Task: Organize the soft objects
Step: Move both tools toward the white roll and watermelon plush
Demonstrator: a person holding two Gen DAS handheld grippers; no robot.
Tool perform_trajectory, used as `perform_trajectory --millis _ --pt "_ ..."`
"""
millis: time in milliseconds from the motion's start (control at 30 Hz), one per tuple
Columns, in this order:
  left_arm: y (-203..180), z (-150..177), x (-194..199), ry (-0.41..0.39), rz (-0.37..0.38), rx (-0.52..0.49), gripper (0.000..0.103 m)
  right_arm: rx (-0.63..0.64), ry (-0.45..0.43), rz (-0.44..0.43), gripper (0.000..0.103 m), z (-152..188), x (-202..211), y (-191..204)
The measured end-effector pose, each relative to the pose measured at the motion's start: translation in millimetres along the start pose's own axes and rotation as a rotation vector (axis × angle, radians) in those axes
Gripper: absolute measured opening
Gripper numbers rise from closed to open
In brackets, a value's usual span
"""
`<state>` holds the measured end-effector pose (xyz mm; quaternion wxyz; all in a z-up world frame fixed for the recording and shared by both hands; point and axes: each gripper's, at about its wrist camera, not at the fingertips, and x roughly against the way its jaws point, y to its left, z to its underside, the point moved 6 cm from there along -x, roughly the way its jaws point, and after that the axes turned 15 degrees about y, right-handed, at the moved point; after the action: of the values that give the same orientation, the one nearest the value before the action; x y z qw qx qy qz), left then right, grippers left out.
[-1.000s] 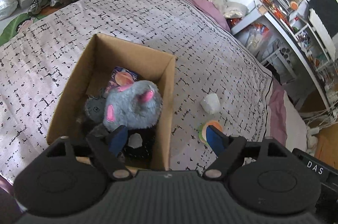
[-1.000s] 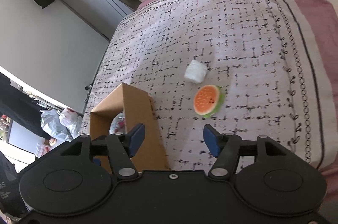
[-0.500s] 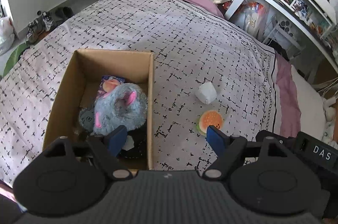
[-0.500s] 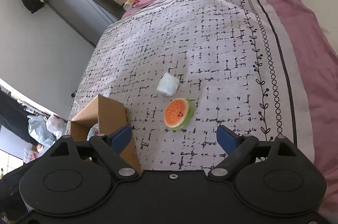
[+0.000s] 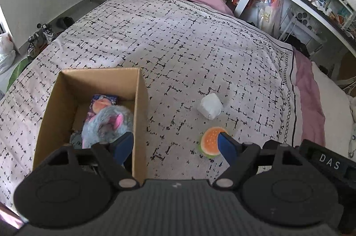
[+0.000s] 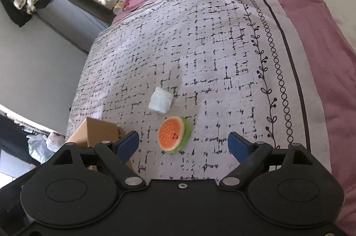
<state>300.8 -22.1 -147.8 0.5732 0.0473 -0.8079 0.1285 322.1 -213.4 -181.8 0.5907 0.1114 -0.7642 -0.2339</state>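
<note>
Hand-held grippers, left and right, hover wide open and empty over the bed. Between the right one's fingers lies a burger plush, beside a white bundle. Bare bedspread stretches toward the far edge; the cardboard box holds a grey plush.

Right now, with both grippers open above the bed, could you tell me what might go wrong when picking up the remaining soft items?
The burger toy and white bundle lie close together, so the open right gripper could nudge one while closing on the other. The cardboard box already holds a grey plush, and the left gripper hangs over its wall, risking a bump.
</note>
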Motion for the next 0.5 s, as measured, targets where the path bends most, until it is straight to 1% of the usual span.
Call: perform_trajectory --millis 133,300,433,500 --pt "-5 -14 -6 0.008 -0.006 0.005 0.081 -0.046 0.004 -0.005 0.086 -14 -7 -4" --pt "-7 -28 -18 0.015 -0.007 0.034 0.081 -0.128 -0.002 -0.066 0.085 -22 -24 -15" --pt "-9 -36 -35 0.033 0.004 0.048 0.081 -0.156 0.055 -0.091 0.078 -21 -50 -20" --pt "-10 -39 -44 0.044 0.009 0.059 0.081 -0.180 0.086 -0.120 0.070 -20 -61 -20"
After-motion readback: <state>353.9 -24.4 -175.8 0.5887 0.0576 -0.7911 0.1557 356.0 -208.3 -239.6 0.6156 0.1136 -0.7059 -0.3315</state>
